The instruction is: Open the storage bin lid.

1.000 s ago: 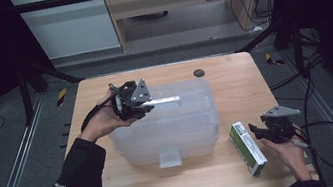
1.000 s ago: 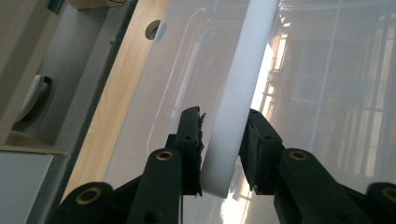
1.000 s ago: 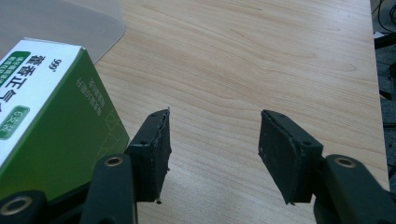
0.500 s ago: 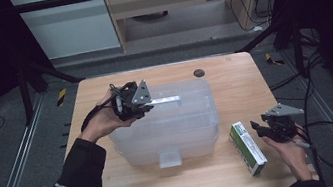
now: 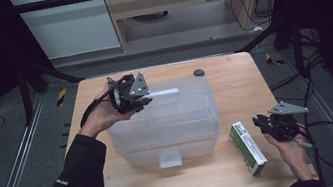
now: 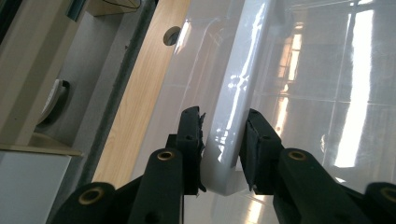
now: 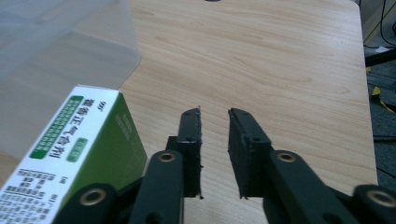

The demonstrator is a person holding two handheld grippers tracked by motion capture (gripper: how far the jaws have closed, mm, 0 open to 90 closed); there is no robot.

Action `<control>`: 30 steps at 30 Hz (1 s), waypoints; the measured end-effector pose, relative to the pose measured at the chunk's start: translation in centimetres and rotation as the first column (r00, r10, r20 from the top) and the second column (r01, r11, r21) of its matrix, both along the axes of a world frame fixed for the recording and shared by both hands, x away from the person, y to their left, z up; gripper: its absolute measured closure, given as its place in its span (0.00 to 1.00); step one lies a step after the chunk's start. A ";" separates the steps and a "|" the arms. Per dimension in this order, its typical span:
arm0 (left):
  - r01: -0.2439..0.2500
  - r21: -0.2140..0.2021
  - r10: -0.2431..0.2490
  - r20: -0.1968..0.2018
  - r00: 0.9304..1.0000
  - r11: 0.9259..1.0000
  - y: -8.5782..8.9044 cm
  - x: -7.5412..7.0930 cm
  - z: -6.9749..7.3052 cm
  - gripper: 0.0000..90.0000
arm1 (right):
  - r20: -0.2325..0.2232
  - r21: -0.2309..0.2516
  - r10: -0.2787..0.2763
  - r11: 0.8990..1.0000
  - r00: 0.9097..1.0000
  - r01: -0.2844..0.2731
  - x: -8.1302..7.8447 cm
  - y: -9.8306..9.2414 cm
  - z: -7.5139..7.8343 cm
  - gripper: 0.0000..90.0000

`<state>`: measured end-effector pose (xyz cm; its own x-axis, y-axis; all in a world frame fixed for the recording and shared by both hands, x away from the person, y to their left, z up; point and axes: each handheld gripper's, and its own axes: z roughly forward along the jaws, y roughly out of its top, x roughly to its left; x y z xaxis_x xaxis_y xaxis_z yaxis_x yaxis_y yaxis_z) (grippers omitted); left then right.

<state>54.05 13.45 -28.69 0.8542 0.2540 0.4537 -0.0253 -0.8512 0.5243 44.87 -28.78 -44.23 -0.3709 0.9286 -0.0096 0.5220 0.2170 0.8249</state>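
High view: a clear plastic storage box [image 5: 164, 124] stood at the middle of the wooden table [image 5: 233, 78], with the left gripper [image 5: 141, 99] at its white lid handle [image 5: 164, 93] on the far left edge of the lid. In the left gripper view the two pads clamped the white handle [image 6: 233, 116] from either side. The box looked light and empty but bulky; its glossy walls would likely be slippery and flex a little, so the stiff handle was judged the soundest hold. A green-and-white carton [image 5: 247, 147] lay flat on the table just right of the box, near the right gripper [image 5: 266, 126]. In the right gripper view the jaws had just been closing and stood a narrow gap apart with nothing between them, the carton [image 7: 79, 144] beside the left jaw. The carton, probably light and rigid, would best be pinched across its narrow sides. Its label carried green Chinese characters and fine print, too small to read with confidence.
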 end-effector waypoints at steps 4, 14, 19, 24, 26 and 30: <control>-0.012 -0.016 0.012 0.007 1.000 1.000 0.1 0.4 0.2 0.77 | 0.001 0.025 0.020 0.999 1.000 -0.020 -0.1 0.1 0.5 0.95; -0.059 -0.055 0.060 0.023 0.998 0.997 0.2 1.3 0.6 0.75 | 0.028 0.087 0.086 0.992 0.996 -0.088 -0.8 1.1 2.5 1.00; -0.075 -0.059 0.077 0.028 0.997 0.995 0.1 1.7 0.8 0.75 | 0.035 0.104 0.137 0.985 0.990 -0.140 -1.3 2.1 3.3 1.00; -0.085 -0.074 0.088 0.036 0.995 0.994 0.0 2.1 0.9 0.74 | 0.039 0.114 0.184 0.976 0.982 -0.187 -1.6 3.2 3.9 1.00; -0.091 -0.071 0.093 0.037 0.995 0.993 0.0 2.2 0.9 0.74 | 0.038 0.116 0.199 0.972 0.979 -0.203 -1.7 3.7 4.1 1.00; -0.100 -0.072 0.103 0.038 0.994 0.992 0.0 2.6 1.1 0.74 | 0.038 0.124 0.236 0.963 0.971 -0.239 -1.8 4.7 4.4 1.00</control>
